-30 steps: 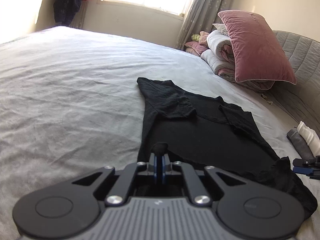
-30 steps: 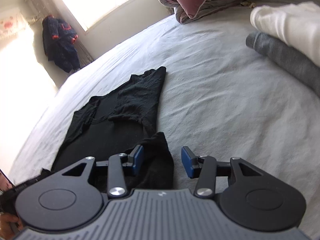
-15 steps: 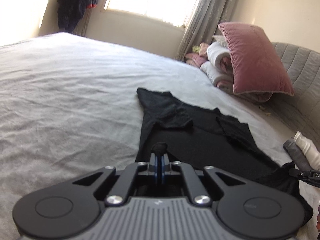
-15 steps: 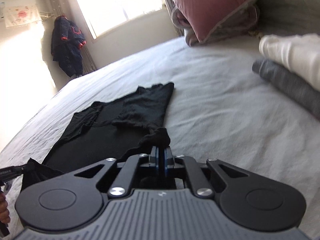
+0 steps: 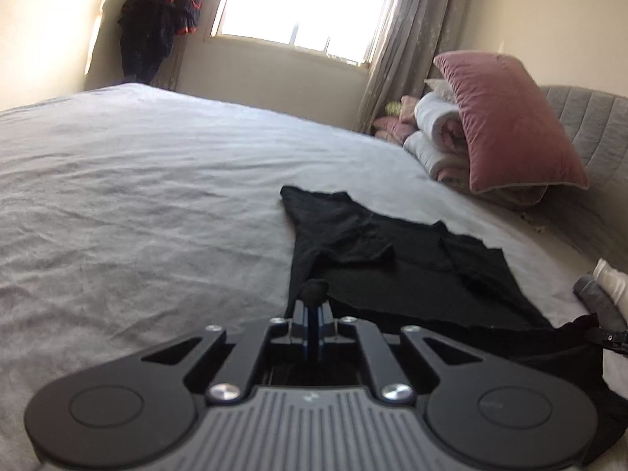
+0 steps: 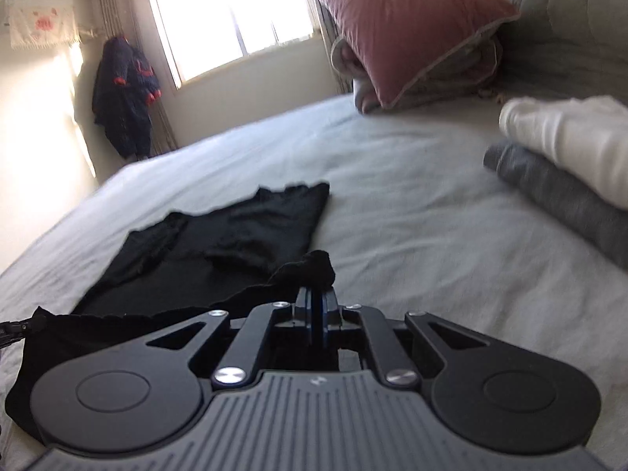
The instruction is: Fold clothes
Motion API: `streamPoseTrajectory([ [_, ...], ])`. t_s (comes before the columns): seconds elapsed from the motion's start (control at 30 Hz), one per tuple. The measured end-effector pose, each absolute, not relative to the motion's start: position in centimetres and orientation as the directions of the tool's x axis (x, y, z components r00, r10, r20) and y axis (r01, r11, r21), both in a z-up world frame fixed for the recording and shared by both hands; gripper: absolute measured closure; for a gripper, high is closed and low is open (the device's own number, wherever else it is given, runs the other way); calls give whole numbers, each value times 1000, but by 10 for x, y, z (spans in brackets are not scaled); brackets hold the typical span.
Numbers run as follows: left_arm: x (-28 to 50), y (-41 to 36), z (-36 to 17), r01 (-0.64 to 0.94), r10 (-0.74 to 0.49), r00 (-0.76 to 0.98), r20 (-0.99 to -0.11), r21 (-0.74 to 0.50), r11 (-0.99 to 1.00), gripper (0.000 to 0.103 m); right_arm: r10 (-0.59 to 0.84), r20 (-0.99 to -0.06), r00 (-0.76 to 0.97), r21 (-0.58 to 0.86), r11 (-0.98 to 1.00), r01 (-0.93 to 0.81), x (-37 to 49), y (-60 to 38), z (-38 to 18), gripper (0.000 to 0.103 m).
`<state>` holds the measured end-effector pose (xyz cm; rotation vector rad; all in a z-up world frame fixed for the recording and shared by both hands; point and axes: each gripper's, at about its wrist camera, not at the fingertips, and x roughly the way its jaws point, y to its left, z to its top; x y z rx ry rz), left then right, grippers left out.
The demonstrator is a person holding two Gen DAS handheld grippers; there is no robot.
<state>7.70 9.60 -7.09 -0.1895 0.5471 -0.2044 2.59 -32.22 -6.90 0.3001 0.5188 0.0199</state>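
Note:
A black T-shirt (image 5: 396, 263) lies on the grey bed, its sleeves folded inward. It also shows in the right wrist view (image 6: 219, 243). My left gripper (image 5: 313, 306) is shut on the shirt's near left hem corner, which bunches above the fingertips. My right gripper (image 6: 318, 294) is shut on the near right hem corner. Both corners are raised off the bed and the hem sags between them. The tip of the right gripper (image 5: 606, 335) shows in the left wrist view, and the tip of the left gripper (image 6: 11, 329) in the right wrist view.
A folded grey garment (image 6: 557, 200) with a rolled white one (image 6: 569, 141) on top lies at the right. A pink pillow (image 5: 506, 121) on stacked bedding leans on the grey headboard (image 5: 592, 125). The bed sheet (image 5: 137, 204) spreads left. A dark coat (image 5: 157, 19) hangs by the window.
My right gripper closed on the shirt's hem corner. Both grippers have lifted, raising the near hem off the bed.

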Motion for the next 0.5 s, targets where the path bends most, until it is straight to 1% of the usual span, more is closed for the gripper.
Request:
streamPoseTrajectory([
  [0.03,80,95,-74,134,-234,824,-517,-223,966,96,95,-496,863,288,956,60,26,-322,-70,89],
  [0.07,79,97,-73,135,-241,811,-533,-229,964,93,101,-505,857,289,956,57,25,-323,-70,86],
  [0.1,77,100,-71,138,-250,798,-548,-239,961,88,111,-512,852,289,956,49,25,-324,-68,86],
  [0.13,76,103,-70,139,-260,785,-562,-248,959,86,122,-520,845,286,957,38,22,-324,-65,86],
  [0.2,72,110,-67,143,-279,758,-590,-267,953,79,141,-542,828,297,954,32,17,-327,-60,81],
  [0.23,70,113,-65,144,-288,743,-604,-276,950,77,151,-553,819,303,953,29,14,-328,-58,73],
  [0.27,69,116,-64,145,-298,729,-617,-286,947,75,160,-564,810,309,951,27,11,-330,-56,68],
  [0.37,64,125,-59,147,-326,683,-654,-314,938,74,220,-578,786,367,930,9,0,-334,-52,68],
  [0.5,50,142,-60,158,-413,616,-671,-409,899,69,304,-588,750,446,895,-12,-16,-340,-48,68],
])
